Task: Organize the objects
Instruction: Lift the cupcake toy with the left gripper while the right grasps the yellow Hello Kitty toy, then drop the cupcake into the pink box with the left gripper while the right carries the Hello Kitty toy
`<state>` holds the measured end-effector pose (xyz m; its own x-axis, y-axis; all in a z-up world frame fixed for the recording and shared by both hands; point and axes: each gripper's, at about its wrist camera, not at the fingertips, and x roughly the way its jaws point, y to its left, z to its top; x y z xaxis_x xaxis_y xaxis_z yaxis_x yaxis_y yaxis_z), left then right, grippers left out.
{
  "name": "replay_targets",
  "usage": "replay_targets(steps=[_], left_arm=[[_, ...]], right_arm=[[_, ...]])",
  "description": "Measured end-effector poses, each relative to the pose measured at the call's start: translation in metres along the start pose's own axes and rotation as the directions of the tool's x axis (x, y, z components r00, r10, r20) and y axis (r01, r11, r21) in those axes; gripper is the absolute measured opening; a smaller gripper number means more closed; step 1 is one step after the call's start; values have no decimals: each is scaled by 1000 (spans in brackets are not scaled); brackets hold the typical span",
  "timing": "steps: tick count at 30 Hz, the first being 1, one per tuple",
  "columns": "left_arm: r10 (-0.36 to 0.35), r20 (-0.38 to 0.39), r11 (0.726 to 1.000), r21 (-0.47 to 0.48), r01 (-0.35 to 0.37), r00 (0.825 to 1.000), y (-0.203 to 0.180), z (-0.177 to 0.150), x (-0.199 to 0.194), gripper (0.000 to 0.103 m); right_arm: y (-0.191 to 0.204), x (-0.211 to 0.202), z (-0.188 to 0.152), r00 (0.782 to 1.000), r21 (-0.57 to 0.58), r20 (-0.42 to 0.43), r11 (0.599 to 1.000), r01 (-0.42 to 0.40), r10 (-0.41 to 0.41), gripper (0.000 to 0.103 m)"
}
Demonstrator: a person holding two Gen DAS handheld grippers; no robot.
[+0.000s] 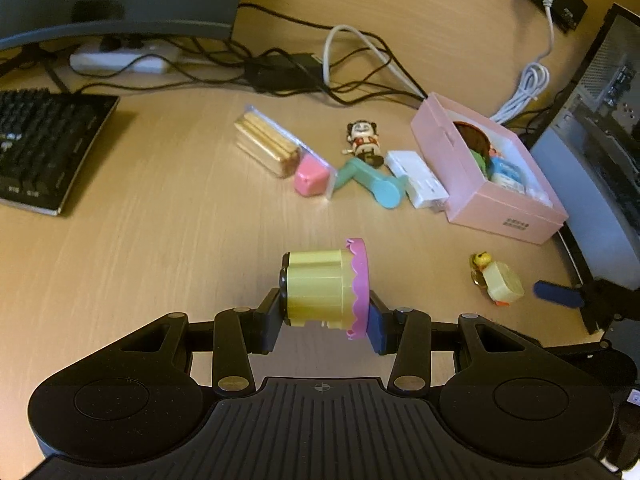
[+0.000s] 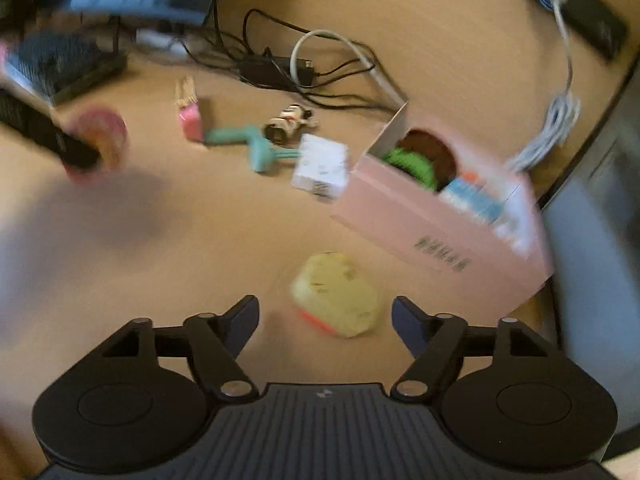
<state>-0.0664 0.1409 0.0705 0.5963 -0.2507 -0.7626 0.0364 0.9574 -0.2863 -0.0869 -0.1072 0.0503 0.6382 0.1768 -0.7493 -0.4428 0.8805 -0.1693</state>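
My left gripper [image 1: 326,314] is shut on a yellow cupcake-shaped toy [image 1: 316,288] with a pink frilled rim, held on its side above the desk. It shows blurred at the left of the right wrist view, as the cupcake toy [image 2: 98,142]. A pale yellow duck toy [image 2: 340,296] lies on the desk between the fingers of my right gripper [image 2: 324,316], which is open and does not touch it. In the left wrist view the duck toy [image 1: 500,280] lies right of centre, a blue fingertip [image 1: 558,294] beside it. A pink box [image 1: 480,200] further back holds several items.
Left of the pink box [image 2: 420,232] lie a white box [image 1: 418,178], a teal handle [image 1: 372,182], a small figurine [image 1: 362,140], a pink block [image 1: 311,179] and a biscuit pack [image 1: 268,144]. A keyboard [image 1: 44,144] sits left, cables [image 1: 280,72] behind, a computer case [image 1: 600,152] right.
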Motion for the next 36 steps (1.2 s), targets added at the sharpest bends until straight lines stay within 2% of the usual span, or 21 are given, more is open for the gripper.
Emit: replay_targets(steps=[1,4,6,8,10,12,15,17,18,22,25,28,30,34,36], left_arm=[[3,-3,1000,-3,-3,1000,0,-2,-1,47],[11,-11,1000,-12,-11,1000,2,-8,-7,47],[15,-18,1000,-13,-16,1000,4,-11,-11,47],[17,-26,1000,-9,-17,1000,4,-16,-13,47],[18,-35,1000,4,-17,999,3,-20,-15,47],[16,-44,999,29,-14,999,1,-22,-17,47],[-1,-59,997,72,5,998,-4,-23,-16,47],[-19,-71,994,103,27,997,-8,-24,-15,47],[-29,-77,993,116,38,997,-11,-24,-14,47],[-74,-108,980,174,92,991,-28,-23,-5,47],[-111,-122,968,212,135,986,-42,-18,4,47],[-155,-97,954,245,174,983,-58,-3,9,47],[-200,-63,942,263,209,978,-73,18,12,47],[-248,58,912,349,213,967,-123,63,15,47],[-268,124,904,376,204,956,-149,83,20,47]], right_arm=[[1,0,1,1000,23,3,1000,-15,15,78],[4,5,2,1000,70,30,998,7,-9,78],[-5,13,6,1000,157,20,987,16,-19,78],[-21,21,8,1000,272,5,962,4,-6,78],[-33,28,8,1000,373,-9,928,-11,15,83],[-37,35,6,1000,416,-18,909,-11,21,83],[-34,43,3,999,416,-37,909,38,-25,82],[-29,41,0,999,397,-30,916,54,-46,72],[-27,39,0,999,379,-27,924,53,-46,56],[-21,16,-4,1000,327,-8,945,20,-18,56],[-24,-17,-8,1000,307,11,952,12,-16,56],[-35,-51,-10,998,301,51,953,24,-41,56],[-46,-75,-11,993,305,89,951,41,-71,56],[-69,-109,-15,980,323,157,944,69,-125,56],[-76,-117,-18,973,328,181,942,75,-140,56]])
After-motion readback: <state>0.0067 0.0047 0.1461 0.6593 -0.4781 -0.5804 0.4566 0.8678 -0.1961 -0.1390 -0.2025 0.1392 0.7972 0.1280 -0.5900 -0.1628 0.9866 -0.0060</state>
